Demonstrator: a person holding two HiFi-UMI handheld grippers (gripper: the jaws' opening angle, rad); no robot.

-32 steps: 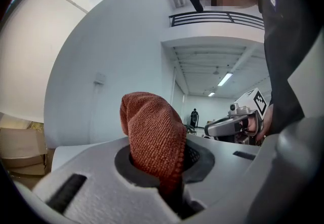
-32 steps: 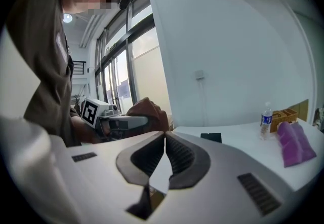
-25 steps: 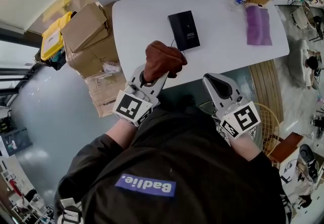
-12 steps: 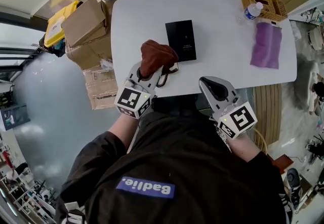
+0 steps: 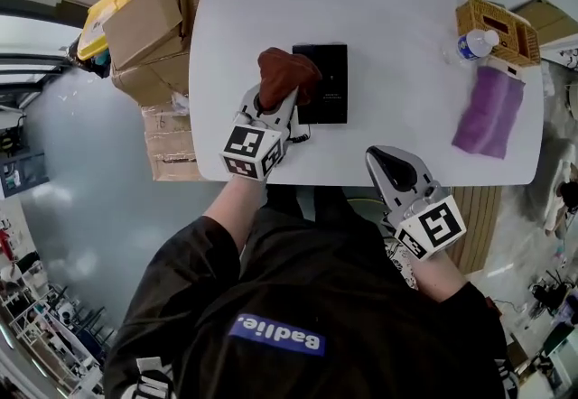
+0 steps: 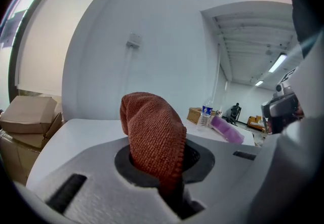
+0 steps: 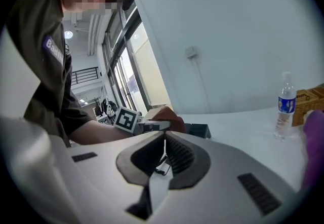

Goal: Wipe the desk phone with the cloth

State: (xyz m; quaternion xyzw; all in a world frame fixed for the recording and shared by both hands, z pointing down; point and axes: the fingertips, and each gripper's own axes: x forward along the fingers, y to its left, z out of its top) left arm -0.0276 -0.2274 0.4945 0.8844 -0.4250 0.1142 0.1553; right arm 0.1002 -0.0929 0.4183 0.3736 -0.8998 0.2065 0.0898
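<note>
cloth [image 5: 284, 72], rust-brown, clenched in left gripper [image 5: 271, 105], bunched over the 9 o'clock edge of the black desk phone [image 5: 328, 86], which lies mid white table [image 5: 406, 36]. right gripper [image 5: 391, 162]: jaws pressed together on nothing, at the phone's 5 o'clock, over the near table edge.

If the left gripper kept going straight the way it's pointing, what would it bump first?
Probably the black desk phone: the cloth in the left gripper overlaps its left edge, though height is unclear.

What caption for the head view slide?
Left tongs shut on a brown cloth at the edge of the black desk phone on a white table; right tongs shut, empty, by its near edge.
</note>
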